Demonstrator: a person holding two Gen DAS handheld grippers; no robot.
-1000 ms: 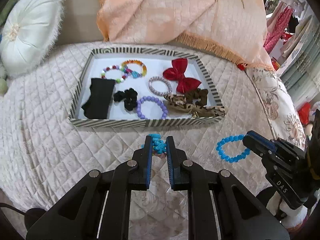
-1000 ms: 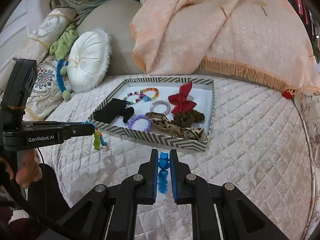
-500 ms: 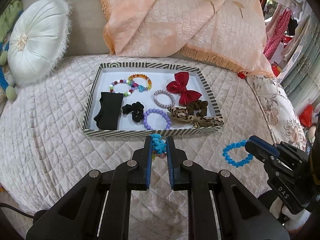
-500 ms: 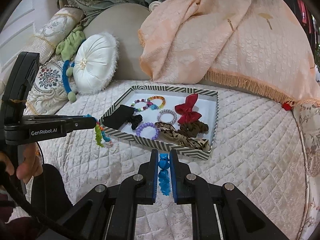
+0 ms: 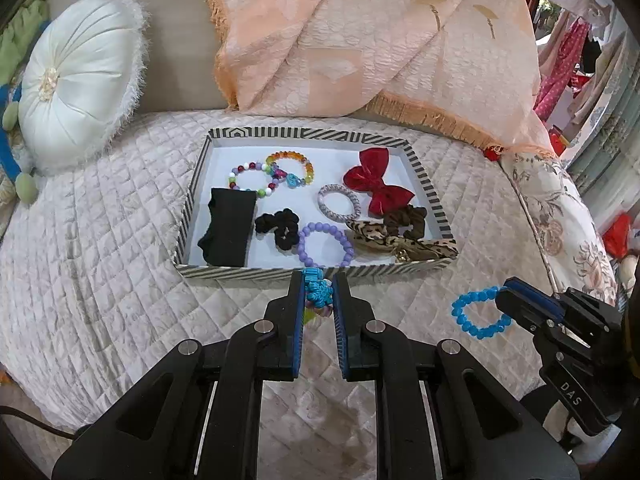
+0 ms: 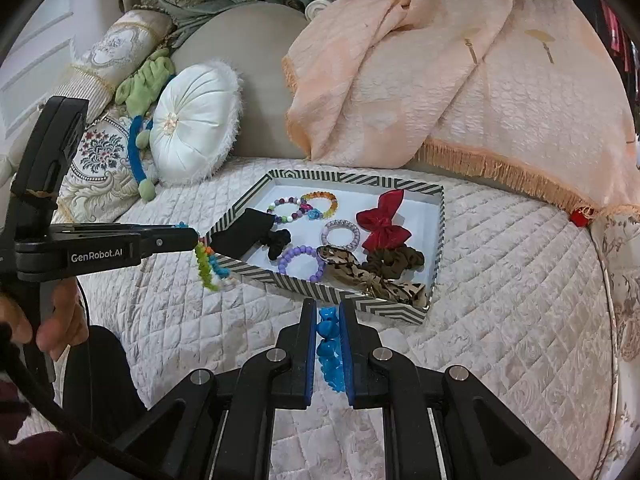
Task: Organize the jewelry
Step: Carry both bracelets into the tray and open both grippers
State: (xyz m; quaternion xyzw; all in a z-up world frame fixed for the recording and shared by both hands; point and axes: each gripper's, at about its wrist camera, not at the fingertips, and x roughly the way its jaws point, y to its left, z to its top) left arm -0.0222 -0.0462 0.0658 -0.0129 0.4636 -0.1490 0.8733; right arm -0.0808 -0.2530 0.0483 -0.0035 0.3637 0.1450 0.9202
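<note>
A striped tray (image 5: 304, 271) (image 6: 376, 308) on the quilted bed holds bead bracelets, a red bow (image 5: 376, 184), scrunchies, a black band (image 5: 230, 226) and a purple bracelet (image 5: 326, 244). My left gripper (image 5: 318, 286) is shut on a multicoloured bead bracelet (image 5: 318, 294) and holds it just in front of the tray's near rim; it hangs from the gripper in the right wrist view (image 6: 206, 266). My right gripper (image 6: 329, 316) is shut on a blue bead bracelet (image 6: 330, 350), which also shows in the left wrist view (image 5: 478, 312), to the right of the tray.
A round white cushion (image 5: 76, 80) lies at the back left, with green and blue soft toys beside it. A peach fringed blanket (image 5: 380, 48) is draped behind the tray. A floral pillow (image 5: 560, 216) edges the bed on the right.
Both grippers have risen and drawn back from the bed, each still holding its bracelet. The tray now looks smaller and farther away.
</note>
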